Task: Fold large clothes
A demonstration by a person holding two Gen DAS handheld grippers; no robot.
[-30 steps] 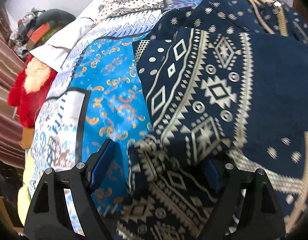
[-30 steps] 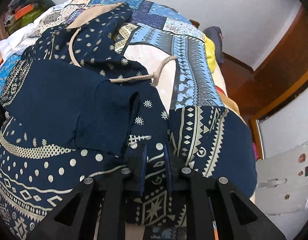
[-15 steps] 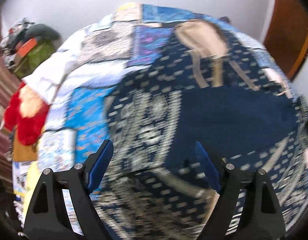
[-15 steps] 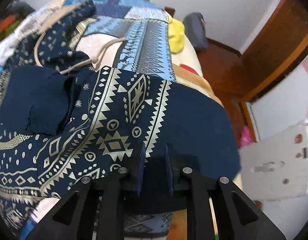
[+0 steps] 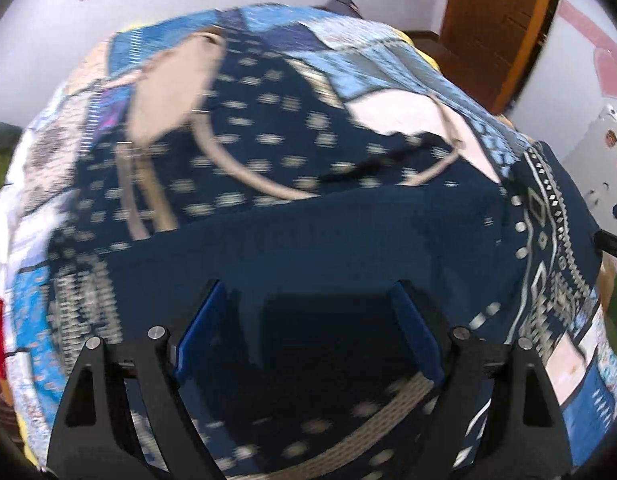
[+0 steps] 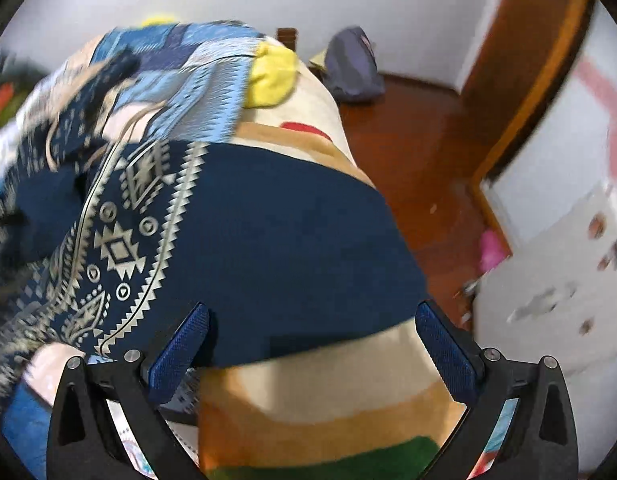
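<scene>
No text, label, brand or number can be read in either view; the marks on the white cabinet [image 6: 568, 280] at right are blurred.

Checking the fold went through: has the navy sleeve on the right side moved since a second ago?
Yes. In the right wrist view the sleeve has been drawn rightward, away from the drawstring, out to the bed's edge. The right gripper is opening, nothing between its fingers.
</scene>
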